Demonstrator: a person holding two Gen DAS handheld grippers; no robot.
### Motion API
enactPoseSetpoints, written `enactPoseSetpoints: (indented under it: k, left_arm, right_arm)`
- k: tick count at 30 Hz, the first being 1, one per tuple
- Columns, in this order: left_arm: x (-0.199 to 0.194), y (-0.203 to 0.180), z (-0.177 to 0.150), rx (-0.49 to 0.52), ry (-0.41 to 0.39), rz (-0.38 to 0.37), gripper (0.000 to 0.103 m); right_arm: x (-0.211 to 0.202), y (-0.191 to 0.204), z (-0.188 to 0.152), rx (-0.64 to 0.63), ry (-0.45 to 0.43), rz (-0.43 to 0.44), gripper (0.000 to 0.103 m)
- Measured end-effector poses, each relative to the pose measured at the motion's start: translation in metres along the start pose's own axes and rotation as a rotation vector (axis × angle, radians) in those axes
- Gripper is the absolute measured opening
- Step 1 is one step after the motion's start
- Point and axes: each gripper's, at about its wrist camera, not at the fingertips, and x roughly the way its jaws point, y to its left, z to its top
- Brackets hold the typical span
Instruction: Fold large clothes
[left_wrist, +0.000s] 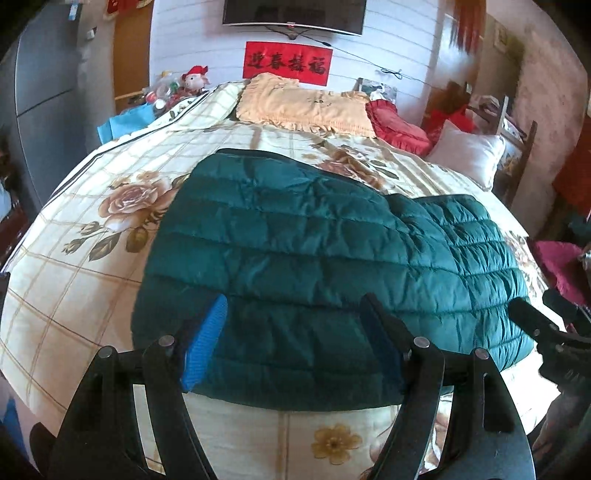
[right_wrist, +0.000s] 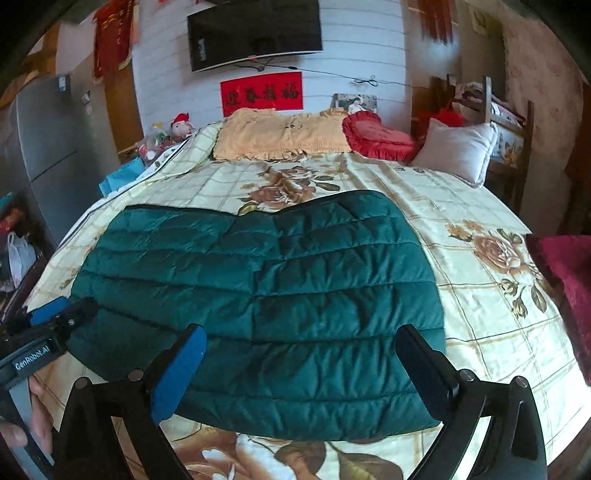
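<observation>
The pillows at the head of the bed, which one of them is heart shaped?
The red pillow, lying between the wide yellow frilled pillow and the plain white pillow propped at the right, has a ruffled edge and heart outline.

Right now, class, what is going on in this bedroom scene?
A person is folding a dark green quilted jacket on a bed with a floral bedspread, using a handheld gripper in each hand. The jacket lies flat in a rough rectangle. The left gripper and right gripper both hang open above its near edge, holding nothing. Pillows sit at the far end.
</observation>
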Motion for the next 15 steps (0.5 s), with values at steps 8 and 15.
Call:
enactPoseSetpoints:
  k: [8, 15]
  left_arm:
    - [0.007, -0.009, -0.004, 0.024, 0.000, 0.016, 0.075]
    - [0.011, -0.008, -0.005, 0.029, -0.015, 0.045, 0.075]
  right_arm:
    - [0.011, 0.017, -0.006, -0.006, 0.030, 0.032, 0.101]
    - [0.019, 0.016, -0.006, 0.030, 0.052, 0.053, 0.101]
